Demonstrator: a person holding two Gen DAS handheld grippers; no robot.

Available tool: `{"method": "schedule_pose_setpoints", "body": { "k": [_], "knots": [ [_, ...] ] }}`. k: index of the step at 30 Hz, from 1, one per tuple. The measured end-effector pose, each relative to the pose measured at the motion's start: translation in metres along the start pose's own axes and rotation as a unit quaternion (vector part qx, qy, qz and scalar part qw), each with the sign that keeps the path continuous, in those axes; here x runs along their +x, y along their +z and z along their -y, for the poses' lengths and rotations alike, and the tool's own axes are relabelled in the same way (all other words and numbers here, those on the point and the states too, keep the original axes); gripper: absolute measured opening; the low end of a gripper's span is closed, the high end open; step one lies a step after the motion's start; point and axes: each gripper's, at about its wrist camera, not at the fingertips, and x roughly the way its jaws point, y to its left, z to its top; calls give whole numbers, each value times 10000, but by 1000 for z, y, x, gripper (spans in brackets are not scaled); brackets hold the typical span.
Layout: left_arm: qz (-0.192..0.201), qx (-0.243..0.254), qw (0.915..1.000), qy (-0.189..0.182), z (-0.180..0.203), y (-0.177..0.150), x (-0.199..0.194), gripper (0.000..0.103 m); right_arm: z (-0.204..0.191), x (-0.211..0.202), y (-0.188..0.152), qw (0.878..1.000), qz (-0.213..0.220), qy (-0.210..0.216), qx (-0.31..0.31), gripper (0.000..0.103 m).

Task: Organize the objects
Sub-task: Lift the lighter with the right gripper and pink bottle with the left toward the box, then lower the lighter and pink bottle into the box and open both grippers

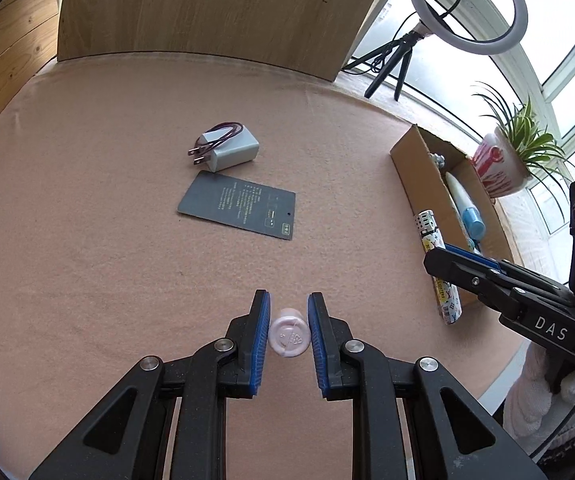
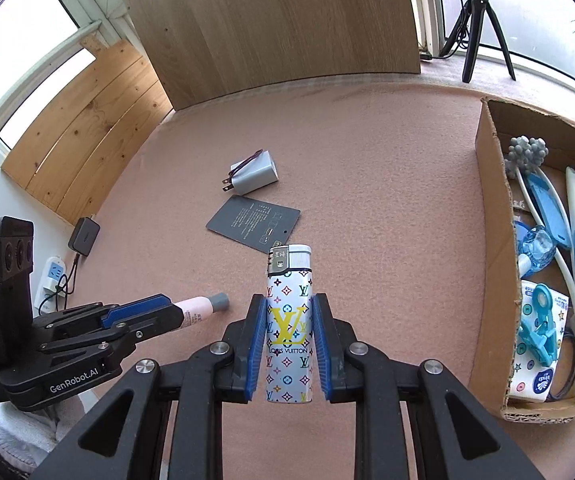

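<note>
1. While the right gripper is pinching the white monogram-printed lighter lengthwise along its fingers, the brown cardboard box is lying just to its right.
2. Left gripper is clamping the pale pink bottle, pointing forward, farther from the box.

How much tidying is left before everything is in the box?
Done: the brown cardboard box already holds several blue and white items. In hand: the right claw grips the patterned white lighter, and the left claw grips the small pink bottle. Left on the pink cloth: the grey wall charger and the dark grey card.
</note>
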Motion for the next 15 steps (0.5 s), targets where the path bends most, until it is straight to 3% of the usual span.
{"method": "schedule_pose_setpoints", "body": {
  "k": [15],
  "knots": [
    [114, 716, 9963, -453, 86, 44, 29, 21, 87, -84, -10, 9924, 738, -660, 731, 21]
  ]
}}
